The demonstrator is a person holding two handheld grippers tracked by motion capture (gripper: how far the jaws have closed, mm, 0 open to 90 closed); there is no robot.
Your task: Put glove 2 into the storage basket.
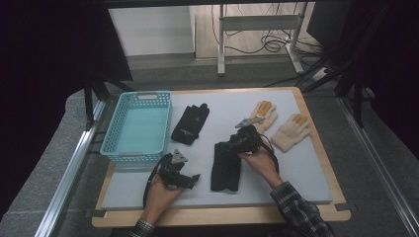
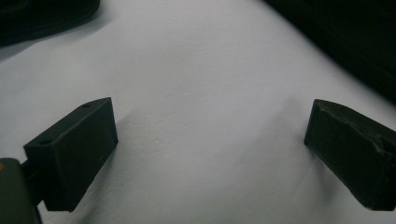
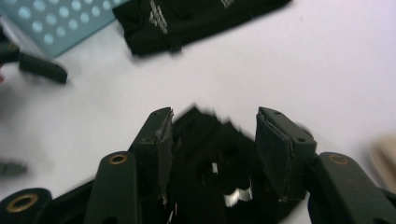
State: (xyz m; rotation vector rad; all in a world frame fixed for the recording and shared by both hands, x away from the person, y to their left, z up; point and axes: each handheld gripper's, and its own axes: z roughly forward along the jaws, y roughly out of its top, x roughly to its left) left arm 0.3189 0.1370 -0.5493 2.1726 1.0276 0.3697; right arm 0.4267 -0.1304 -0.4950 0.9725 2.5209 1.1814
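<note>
A black glove (image 1: pixel 225 168) lies flat on the white mat (image 1: pixel 296 168), near the front middle. My right gripper (image 1: pixel 233 144) hangs over its far end, and in the right gripper view the glove's cuff (image 3: pixel 210 158) sits between the parted jaws of that gripper (image 3: pixel 212 123) without being pinched. A second black glove (image 1: pixel 190 123) (image 3: pixel 187 18) lies farther back, beside the basket. My left gripper (image 1: pixel 194 178) rests at the front left. Its jaws (image 2: pixel 210 135) stand wide apart over bare mat (image 2: pixel 201 70) with nothing between them.
A light blue plastic basket (image 1: pixel 111 137) (image 3: pixel 51 23) stands at the left of the mat. Two tan knit gloves (image 1: pixel 264 114) (image 1: pixel 291 132) lie at the back right. The wooden table edge (image 1: pixel 222 216) runs along the front.
</note>
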